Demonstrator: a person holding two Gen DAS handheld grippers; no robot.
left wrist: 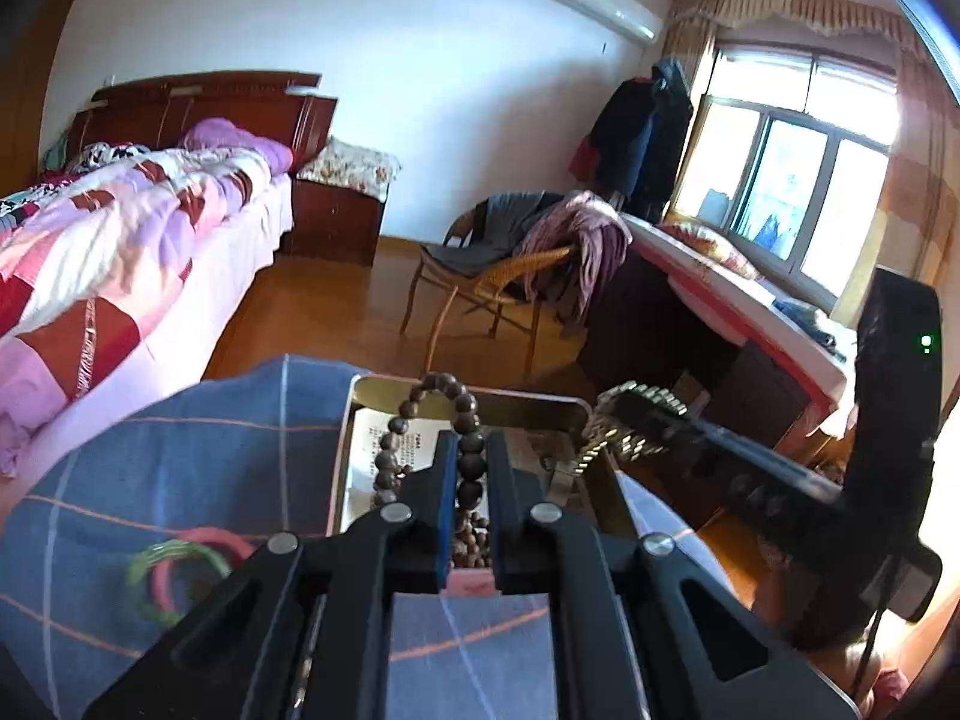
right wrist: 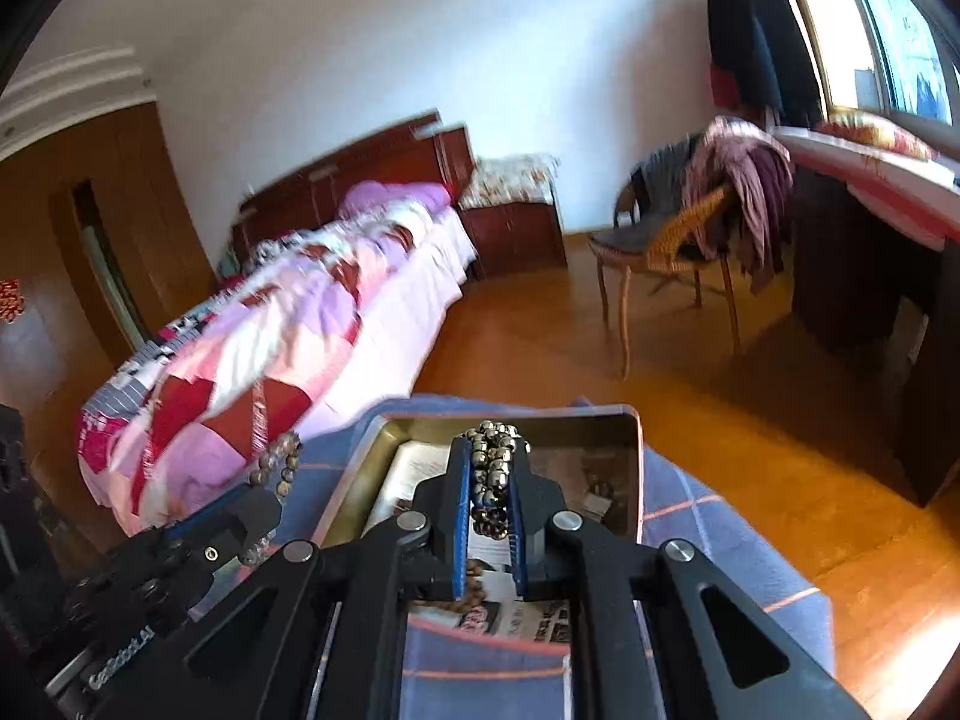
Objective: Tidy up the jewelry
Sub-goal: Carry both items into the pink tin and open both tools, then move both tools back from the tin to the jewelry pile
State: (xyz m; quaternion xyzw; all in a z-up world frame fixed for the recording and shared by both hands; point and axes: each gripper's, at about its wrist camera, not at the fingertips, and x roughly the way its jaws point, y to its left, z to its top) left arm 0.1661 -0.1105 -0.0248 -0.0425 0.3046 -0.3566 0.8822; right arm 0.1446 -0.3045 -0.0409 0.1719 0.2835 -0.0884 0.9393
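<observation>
Left gripper (left wrist: 467, 480) clamps brown beads (left wrist: 471, 465), right gripper (right wrist: 492, 480) clamps metal beads (right wrist: 495, 468), over tin (right wrist: 630, 450).

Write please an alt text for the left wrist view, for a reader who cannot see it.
The left tool grips a brown wooden bead strand above an open metal tin on a blue checked cloth. The right tool holds a metallic bead bracelet at the tin's right edge; pink and green bangles lie at left.
</observation>
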